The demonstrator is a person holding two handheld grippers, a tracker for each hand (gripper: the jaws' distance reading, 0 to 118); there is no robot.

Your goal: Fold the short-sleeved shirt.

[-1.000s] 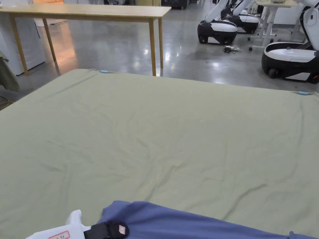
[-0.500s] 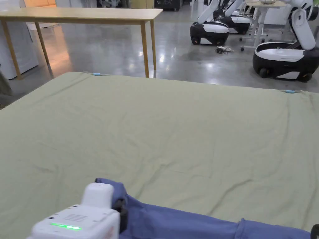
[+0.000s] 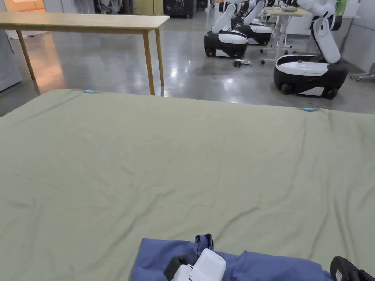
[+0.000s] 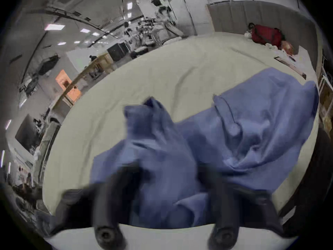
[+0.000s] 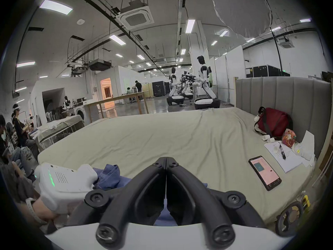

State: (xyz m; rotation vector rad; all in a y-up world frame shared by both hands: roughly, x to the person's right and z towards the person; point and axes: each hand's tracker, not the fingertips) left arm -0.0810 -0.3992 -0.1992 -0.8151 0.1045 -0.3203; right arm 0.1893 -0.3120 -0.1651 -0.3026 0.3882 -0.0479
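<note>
A blue short-sleeved shirt (image 3: 263, 267) lies crumpled at the near edge of the green sheet (image 3: 183, 164). My left gripper (image 3: 190, 261) is over the shirt's left part, and a bunched corner of cloth (image 3: 204, 241) sticks up just past its jaws. In the left gripper view, which is blurred, the shirt (image 4: 252, 127) is gathered between the jaws of the left gripper (image 4: 169, 169). The right gripper (image 5: 166, 159) is shut with its jaw tips touching, and blue cloth shows beneath it. In the head view the right gripper (image 3: 344, 270) sits at the shirt's right end.
A phone (image 5: 264, 172), papers (image 5: 282, 154) and a red bag (image 5: 272, 122) lie at the right by the grey headboard (image 5: 281, 95). Beyond the bed stand a wooden table (image 3: 84, 22) and wheeled robots (image 3: 307, 73). People (image 5: 18, 127) sit at the left.
The left gripper has carried the shirt's corner to the right, bunching the cloth. The right gripper has come into the head view at the lower right. The head camera has panned right.
</note>
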